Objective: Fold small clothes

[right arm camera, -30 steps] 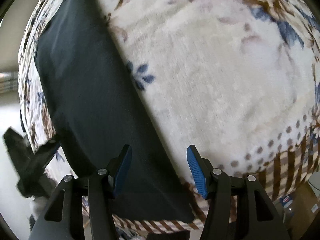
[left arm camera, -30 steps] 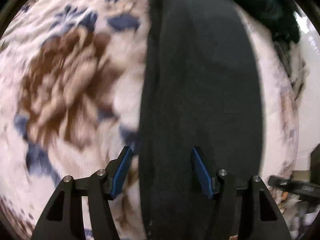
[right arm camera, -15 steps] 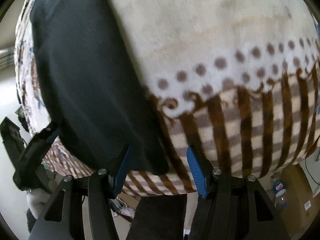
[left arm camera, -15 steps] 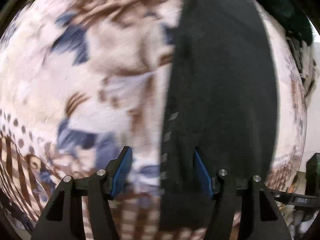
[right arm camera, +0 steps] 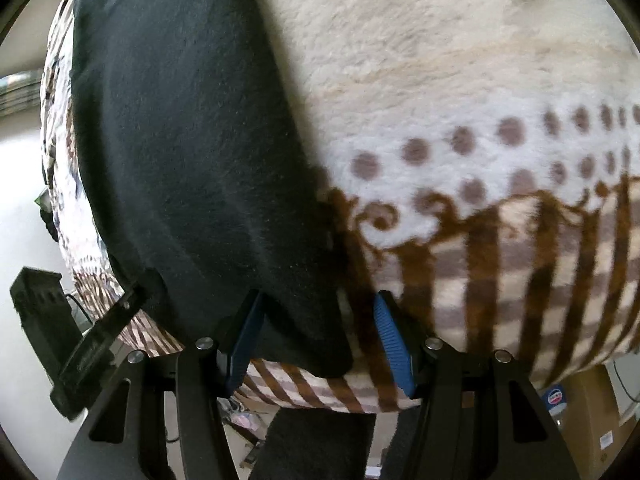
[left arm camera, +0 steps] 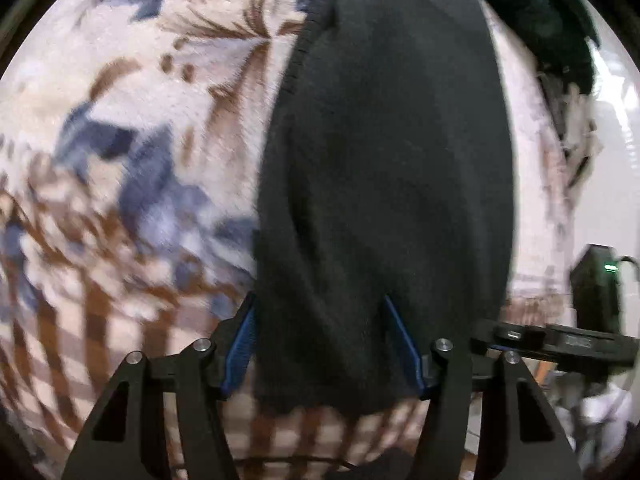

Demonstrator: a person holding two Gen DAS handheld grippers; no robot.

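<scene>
Black cloth (left arm camera: 384,184), flat and smooth, spread lengthwise on a plush blanket (left arm camera: 140,140) printed with brown and blue flowers. Near hem lying close to the blanket's checked border, just short of the bed's edge.

Seen from the left wrist: left gripper (left arm camera: 320,308) hovering low over that near hem, tilted steeply down. Jaws partly spread and closing a little, the hem's left part between the blue pads (left arm camera: 240,340), no squeeze on the fabric visible. Released, then, holding nothing. Much blur across the blanket. Dark teal fabric (left arm camera: 540,20) heaped at the far right corner, beyond the black cloth.

Seen from the right wrist: same cloth (right arm camera: 192,160) running away up the left side, its near right corner ending between the fingers of the right gripper (right arm camera: 318,300). Jaws partly spread here too, pads clear of the corner, nothing grasped. To the right, cream blanket (right arm camera: 460,60) with a row of brown dots and brown stripes below. Cardboard box (right arm camera: 592,412) on the floor at lower right, past the bed's edge.
</scene>
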